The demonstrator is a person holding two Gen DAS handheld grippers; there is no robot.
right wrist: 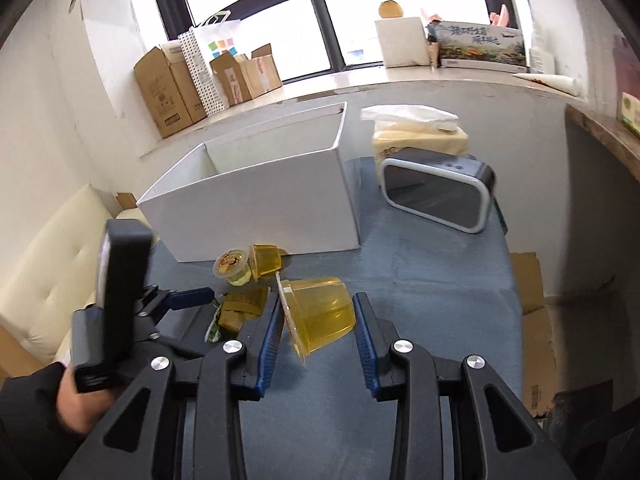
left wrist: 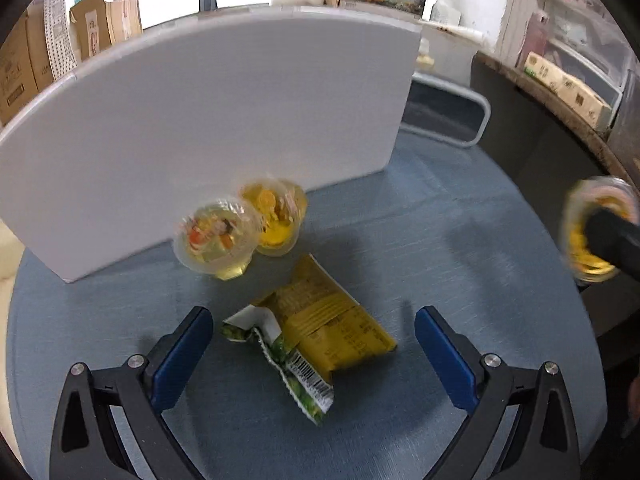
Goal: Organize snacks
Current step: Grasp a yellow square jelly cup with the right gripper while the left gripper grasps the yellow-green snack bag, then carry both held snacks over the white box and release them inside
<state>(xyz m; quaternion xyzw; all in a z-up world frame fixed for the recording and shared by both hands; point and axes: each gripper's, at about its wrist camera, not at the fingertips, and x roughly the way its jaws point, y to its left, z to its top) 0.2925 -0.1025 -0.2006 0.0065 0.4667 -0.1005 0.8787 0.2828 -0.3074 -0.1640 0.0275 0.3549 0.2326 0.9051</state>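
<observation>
Right gripper [right wrist: 318, 322] clamps a jelly cup [right wrist: 316, 312] sideways between its pads.

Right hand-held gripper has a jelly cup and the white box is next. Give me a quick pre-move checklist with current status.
1. Jelly cup clamped in the right hand-held gripper: ok, pads press both sides.
2. Cup sealed: cannot tell; it lies sideways with its lid facing left.
3. White box open on top: ok.
4. Room inside box: cannot tell, floor hidden.
5. Left hand-held gripper clear of the path: ok, open low over the yellow snack packet.
6. Two more jelly cups waiting by the box: ok, on the table.
</observation>
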